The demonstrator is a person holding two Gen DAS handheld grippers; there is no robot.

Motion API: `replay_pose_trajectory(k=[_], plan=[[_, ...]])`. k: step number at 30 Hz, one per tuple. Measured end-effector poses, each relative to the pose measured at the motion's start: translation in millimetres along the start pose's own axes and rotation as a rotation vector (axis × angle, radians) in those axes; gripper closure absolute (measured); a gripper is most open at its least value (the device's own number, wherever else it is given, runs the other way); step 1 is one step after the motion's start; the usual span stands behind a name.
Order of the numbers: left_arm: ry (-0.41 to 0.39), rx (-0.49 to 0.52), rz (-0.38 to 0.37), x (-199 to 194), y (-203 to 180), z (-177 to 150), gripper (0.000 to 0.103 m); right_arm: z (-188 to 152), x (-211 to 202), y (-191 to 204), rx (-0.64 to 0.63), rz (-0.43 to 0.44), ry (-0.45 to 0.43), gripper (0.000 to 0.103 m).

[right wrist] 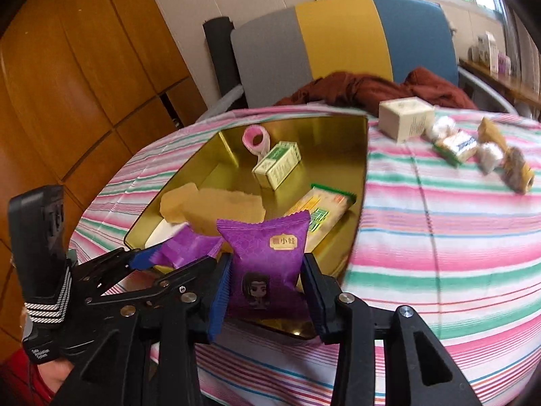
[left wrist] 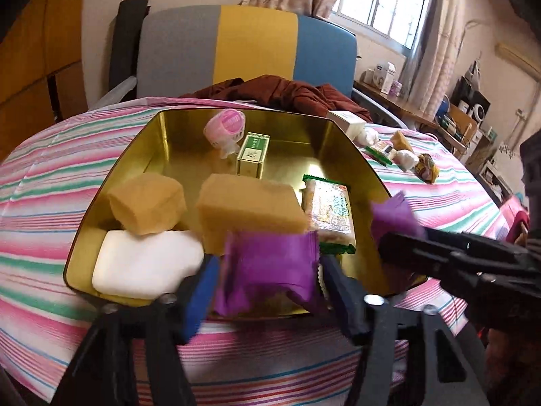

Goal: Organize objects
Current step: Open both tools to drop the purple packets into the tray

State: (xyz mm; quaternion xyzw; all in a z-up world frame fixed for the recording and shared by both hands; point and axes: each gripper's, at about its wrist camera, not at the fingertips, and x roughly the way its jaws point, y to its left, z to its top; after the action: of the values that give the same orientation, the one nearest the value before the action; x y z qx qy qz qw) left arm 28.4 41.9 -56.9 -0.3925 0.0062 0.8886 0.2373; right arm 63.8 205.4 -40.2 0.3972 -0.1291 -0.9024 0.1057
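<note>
Tin (left wrist: 111, 176), gold inside and standing on the striped tablecloth (left wrist: 50, 176), already holds most of the haul: two tan blocks, a white bar (left wrist: 145, 267), a green-edged cracker pack (left wrist: 329, 209), a small green box (left wrist: 253, 155) and a pink roll (left wrist: 226, 123). Left out on the cloth, well apart from the tin, are a white box (right wrist: 404, 116) and a cluster of small wrapped sweets (right wrist: 483, 155). Left gripper (left wrist: 267, 277) has its jaws spread with a purple packet (left wrist: 270, 267) loose between them over the tin's near rim, seemingly being let go, while the right gripper (right wrist: 265, 280) pinches a second purple packet (right wrist: 267, 260) just beside it.
</note>
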Motion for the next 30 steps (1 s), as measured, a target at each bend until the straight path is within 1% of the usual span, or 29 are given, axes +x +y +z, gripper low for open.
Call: replay_pose_trajectory(k=[2, 3, 5, 8, 10, 12, 18, 21, 25, 30], plan=[[-0.027, -0.015, 0.023, -6.7, 1.1, -2.7, 0.02, -2.5, 0.0, -0.8, 0.003, -0.005, 0.004, 0.06], [-0.041, -0.022, 0.032, -10.0, 2.6, -3.8, 0.019, -3.6, -1.7, -1.5, 0.004, 0.001, 0.001, 0.06], [-0.08, -0.053, 0.057, -18.2, 5.3, -7.1, 0.01, -5.5, -6.9, -3.4, 0.002, -0.006, -0.013, 0.06], [-0.122, -0.116, 0.083, -28.2, 9.9, -9.5, 0.002, -7.3, -13.6, -10.1, 0.017, -0.006, -0.027, 0.06], [-0.14, -0.153, 0.098, -32.9, 12.4, -9.7, 0.0, -7.2, -16.4, -15.8, 0.039, -0.011, -0.029, 0.06], [-0.14, -0.191, 0.107, -34.3, 13.9, -9.1, 0.0, -6.6, -20.4, -22.9, 0.064, -0.011, -0.038, 0.06], [-0.117, -0.232, 0.079, -31.4, 6.0, -5.3, 0.0, -1.7, -32.1, -36.8, 0.104, -0.026, -0.074, 0.06], [-0.115, -0.206, 0.072, -29.9, -5.0, -1.1, 0.0, -0.1, -36.9, -44.6, 0.123, -0.034, -0.089, 0.06], [-0.124, -0.147, 0.059, -30.8, -23.2, 3.4, 0.0, -0.1, -40.5, -55.9, 0.152, -0.039, -0.096, 0.06], [-0.128, -0.094, 0.023, -30.8, -44.4, 9.3, 0.0, -2.0, -43.6, -70.1, 0.184, -0.053, -0.104, 0.06]])
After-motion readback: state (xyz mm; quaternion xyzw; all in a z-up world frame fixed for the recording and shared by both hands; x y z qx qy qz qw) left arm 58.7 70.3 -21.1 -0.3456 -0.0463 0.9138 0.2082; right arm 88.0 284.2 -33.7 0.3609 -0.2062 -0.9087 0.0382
